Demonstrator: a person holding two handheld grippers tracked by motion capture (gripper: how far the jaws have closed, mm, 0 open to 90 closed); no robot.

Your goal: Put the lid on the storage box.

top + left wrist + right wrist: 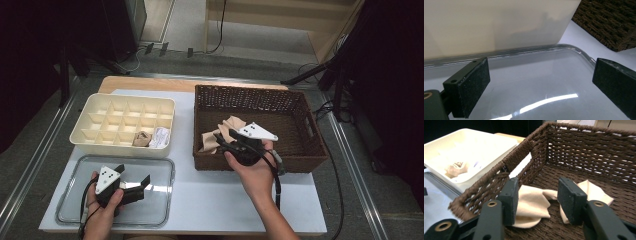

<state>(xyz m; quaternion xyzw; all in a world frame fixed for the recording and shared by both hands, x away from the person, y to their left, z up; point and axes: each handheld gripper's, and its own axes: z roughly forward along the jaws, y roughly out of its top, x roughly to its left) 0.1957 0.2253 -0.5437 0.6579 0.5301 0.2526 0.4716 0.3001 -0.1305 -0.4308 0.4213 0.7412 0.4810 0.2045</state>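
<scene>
Already two rolled items (pixel 150 138) seen in divider box (pixel 100 142). Beige socks (pixel 534 205) left in wicker basket (pixel 499 177), just ahead of right gripper (pixel 537 202), between half-open jaws, not yet clamped. Left gripper (pixel 539 85) held wide open, empty, over clear tray (pixel 574 48).

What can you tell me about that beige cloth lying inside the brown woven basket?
The beige cloth is a soft, crumpled fabric piece, folded over itself in loose lobes. It lies on the floor of the dark brown woven basket, near its front left corner. The right gripper reaches in with its jaws on either side of one fold, not yet pressing it.
</scene>
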